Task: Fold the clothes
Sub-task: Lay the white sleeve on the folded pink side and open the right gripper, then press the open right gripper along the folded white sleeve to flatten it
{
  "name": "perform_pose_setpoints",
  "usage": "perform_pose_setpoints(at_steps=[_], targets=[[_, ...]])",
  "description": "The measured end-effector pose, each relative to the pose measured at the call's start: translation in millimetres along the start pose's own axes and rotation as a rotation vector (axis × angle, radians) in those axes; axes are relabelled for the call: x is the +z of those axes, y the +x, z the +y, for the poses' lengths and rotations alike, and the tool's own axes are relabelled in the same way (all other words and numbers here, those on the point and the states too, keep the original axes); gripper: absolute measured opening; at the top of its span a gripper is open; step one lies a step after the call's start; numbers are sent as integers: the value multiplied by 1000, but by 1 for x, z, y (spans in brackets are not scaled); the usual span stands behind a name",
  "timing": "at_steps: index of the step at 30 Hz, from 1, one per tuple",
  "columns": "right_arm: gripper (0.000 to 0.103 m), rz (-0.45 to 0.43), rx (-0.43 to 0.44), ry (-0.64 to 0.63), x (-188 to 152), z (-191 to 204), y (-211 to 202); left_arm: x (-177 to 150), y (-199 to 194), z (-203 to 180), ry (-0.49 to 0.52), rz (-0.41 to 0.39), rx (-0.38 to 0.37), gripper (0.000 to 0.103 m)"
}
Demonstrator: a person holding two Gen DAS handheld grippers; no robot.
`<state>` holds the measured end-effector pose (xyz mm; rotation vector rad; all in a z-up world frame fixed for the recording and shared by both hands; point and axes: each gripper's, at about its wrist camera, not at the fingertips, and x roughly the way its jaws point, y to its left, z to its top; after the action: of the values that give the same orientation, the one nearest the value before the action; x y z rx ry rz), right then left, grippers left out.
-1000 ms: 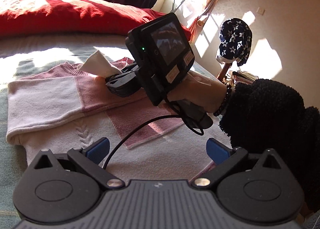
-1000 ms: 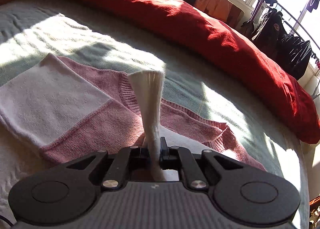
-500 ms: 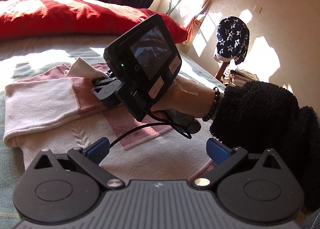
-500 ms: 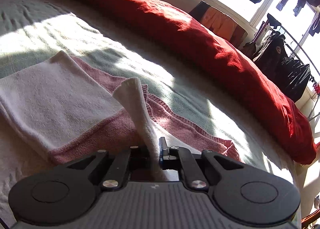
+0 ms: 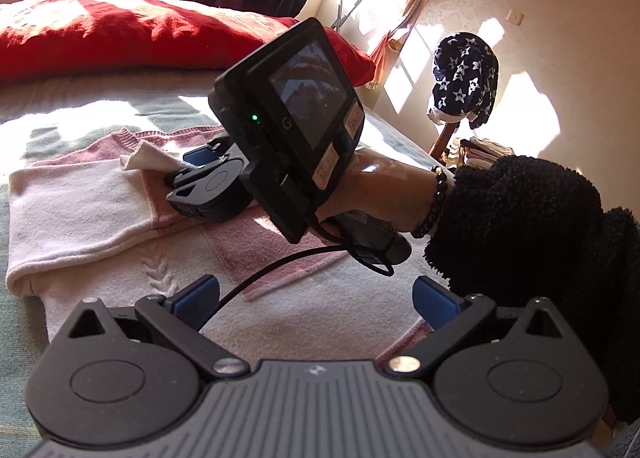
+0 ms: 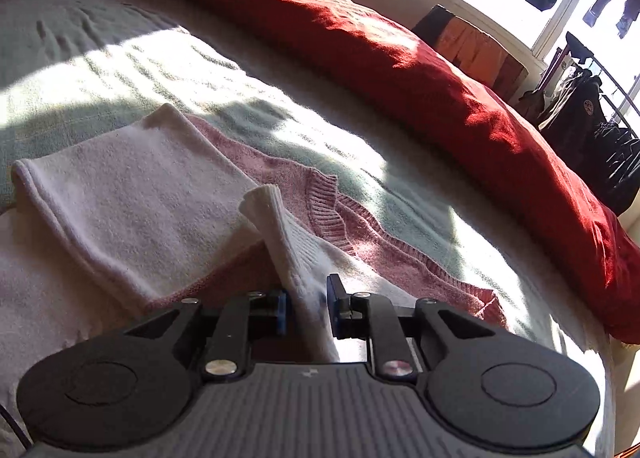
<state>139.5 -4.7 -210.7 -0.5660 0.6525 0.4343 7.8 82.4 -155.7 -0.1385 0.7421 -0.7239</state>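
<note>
Sweater (image 6: 120, 209): pink-and-white knit, spread flat on the bed; one sleeve folded across the chest, ribbed pink collar toward the red bolster.
Cuff (image 6: 276, 217): white ribbed sleeve end, standing up tilted between the right gripper's pads.
Right gripper (image 6: 306, 312): jaws opening, narrow gap; blue pads no longer pressing the cuff, cloth loose between them.
Left gripper (image 5: 316, 298): spread wide, nothing between the blue pads; hovering above the sweater's white hem.
Right hand (image 5: 384, 193): grasping the handle, black fleecy sleeve behind.
Bed (image 6: 100, 45): pale green blanket, soft and rumpled, sunlit; broad bare stretch past the collar.
Bolster (image 6: 380, 57): long, red, fuzzy, lining the far edge.
</note>
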Motion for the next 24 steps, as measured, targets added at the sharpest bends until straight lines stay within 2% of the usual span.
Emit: perform_pose_setpoints(at_steps=[2, 5, 10, 11, 15, 19, 21, 24], targets=[[54, -7, 55, 17, 1, -6, -13, 0, -2, -1, 2, -9, -5, 102], [55, -15, 91, 25, -1, -17, -35, 1, -6, -3, 10, -20, -16, 102], [55, -3, 2, 56, -22, -64, -74, 3, -10, -7, 17, -40, -31, 102], [56, 1, -19, 94, -30, -79, -80, 4, -11, -8, 18, -45, -35, 102], [70, 8, -82, 314, -66, -147, -100, 8, -13, -7, 7, -69, -42, 102], [73, -23, -18, 647, -105, -212, -108, 10, -3, 1, -30, -53, -33, 102], [75, -47, 38, 789, -122, -232, -103, 11, 4, 3, -40, -38, -21, 102], [76, -39, 127, 894, -140, -238, -86, 11, 13, 3, -42, -20, -14, 102]])
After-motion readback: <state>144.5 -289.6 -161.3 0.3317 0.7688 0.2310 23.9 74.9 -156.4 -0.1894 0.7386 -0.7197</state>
